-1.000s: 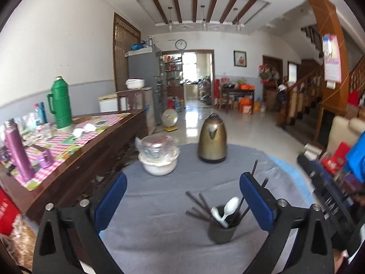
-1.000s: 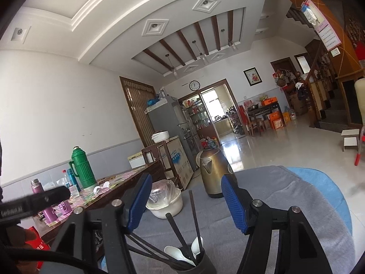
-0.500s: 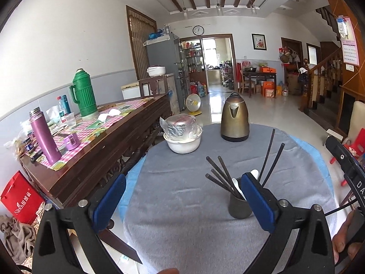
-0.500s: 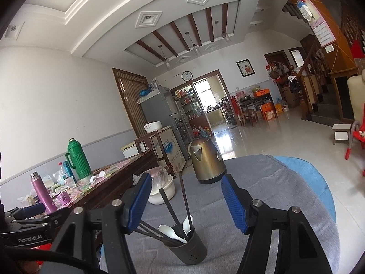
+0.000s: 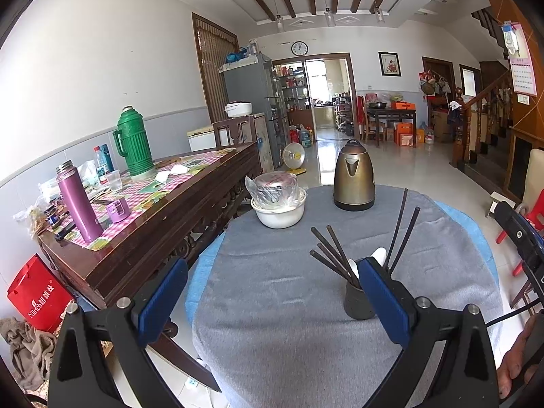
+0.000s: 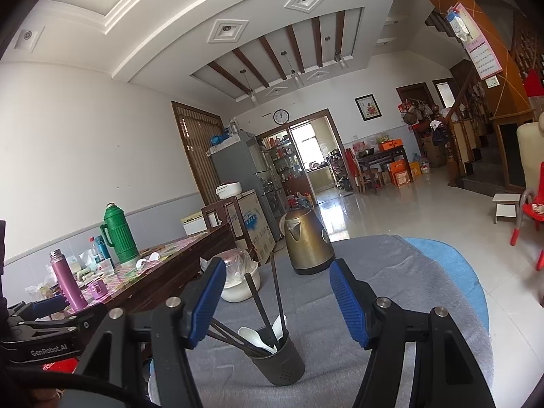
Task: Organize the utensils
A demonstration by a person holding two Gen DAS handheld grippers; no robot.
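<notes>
**Inspector A:** Where does the utensil holder (image 5: 358, 301) stand?

**Inspector B:** Upright on the grey tablecloth (image 5: 278, 292) of the round table, towards its near right part in the left wrist view. Dark chopsticks (image 5: 328, 250) fan out of it and white spoons (image 6: 255, 336) rest inside. The left view's right finger hides part of the holder.

**Inspector A:** The left gripper (image 5: 272, 301)?

**Inspector B:** Jaws spread wide, nothing between the blue pads. It sits above the table's near edge, clear of the holder.

**Inspector A:** The right gripper (image 6: 277, 309)?

**Inspector B:** Likewise parted and empty. The holder appears between and below its fingers in the right wrist view; no contact is visible.

**Inspector A:** Other items on the cloth?

**Inspector B:** A bronze kettle (image 5: 353, 176) at the far side, and beside it a white bowl (image 5: 278, 212) carrying a plastic-wrapped metal pot. A wooden side table (image 5: 153, 214) to the left holds a green thermos (image 5: 132, 146) and a purple flask (image 5: 79, 204).
</notes>
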